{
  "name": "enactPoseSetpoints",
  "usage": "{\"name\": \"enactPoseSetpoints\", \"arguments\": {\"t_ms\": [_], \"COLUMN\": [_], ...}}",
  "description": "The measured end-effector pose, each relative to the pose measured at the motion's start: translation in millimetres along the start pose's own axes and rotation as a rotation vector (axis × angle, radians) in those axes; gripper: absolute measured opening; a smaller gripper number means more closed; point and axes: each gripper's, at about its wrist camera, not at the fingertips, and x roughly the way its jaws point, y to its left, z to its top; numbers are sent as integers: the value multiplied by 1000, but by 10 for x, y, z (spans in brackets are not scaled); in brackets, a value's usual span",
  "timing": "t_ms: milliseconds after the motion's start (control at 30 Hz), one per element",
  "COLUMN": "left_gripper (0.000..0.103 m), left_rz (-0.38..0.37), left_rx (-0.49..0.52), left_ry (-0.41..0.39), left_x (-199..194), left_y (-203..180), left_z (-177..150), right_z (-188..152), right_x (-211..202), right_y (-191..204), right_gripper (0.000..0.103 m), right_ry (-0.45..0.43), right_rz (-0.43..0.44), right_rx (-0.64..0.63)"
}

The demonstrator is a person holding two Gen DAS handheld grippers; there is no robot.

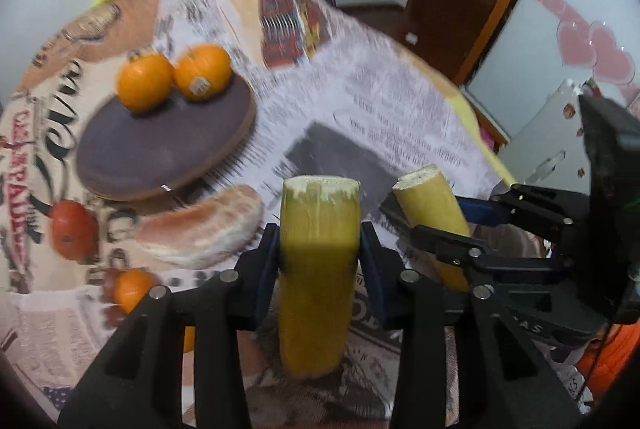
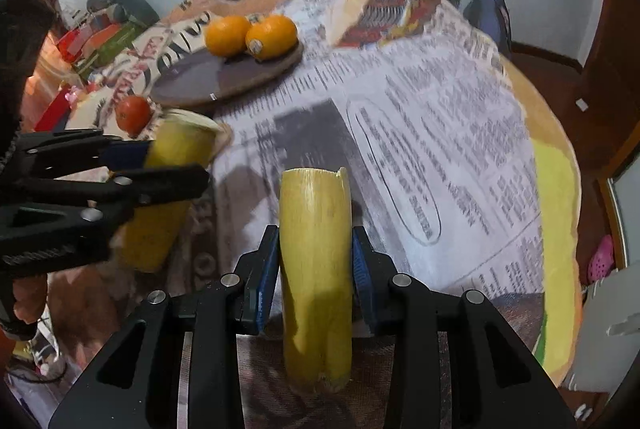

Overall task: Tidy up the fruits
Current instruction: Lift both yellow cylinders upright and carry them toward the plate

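Left wrist view, left gripper (image 1: 320, 249) jaws clamping upright banana half (image 1: 318, 229), cut end up.

A: What colours are the fruit?
B: Two oranges (image 1: 174, 77) bright orange, one with a white sticker; the tomato (image 1: 74, 228) red; both banana halves (image 1: 318, 269) yellow with pale cut ends.
A: And the board (image 1: 160, 149)?
B: Dark purple-brown top, tan edge.
A: The table (image 2: 552, 189)?
B: Black-and-white newspaper (image 2: 420, 133) print over a cloth (image 1: 36, 133) with dark lettering.
A: The grippers?
B: Black, with blue pads (image 2: 267, 277).
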Motion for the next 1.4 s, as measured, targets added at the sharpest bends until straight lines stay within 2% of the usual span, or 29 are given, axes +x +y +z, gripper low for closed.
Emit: {"name": "enactPoseSetpoints", "arguments": {"t_ms": [267, 400, 600, 833, 1100, 1267, 1400], "left_gripper": [37, 37, 37, 37, 37, 37, 37], "left_rz": [24, 34, 56, 86, 112, 108, 67], "left_rx": [-37, -51, -94, -150, -183, -188, -206], "left_ry": [-170, -227, -273, -286, -269, -244, -219], "left_x": [-760, -1022, -1205, -1212, -1018, -822, -641], "left_y": [167, 270, 508, 812, 1092, 1194, 1261], "left_z": [13, 46, 33, 22, 114, 212, 282], "right_z": [261, 392, 569, 760, 974, 1087, 1164], "right_x": [-351, -451, -499, -432, -228, -45, 127], "right_y": [298, 449, 621, 744, 803, 806, 798], "right_gripper": [32, 32, 32, 32, 32, 32, 32], "right_ry": [-116, -157, -199, -220, -219, -200, -181], "right_rz": [2, 9, 17, 20, 15, 10, 8], "right_rx": [-41, -58, -83, -100, -114, -126, -137]}}
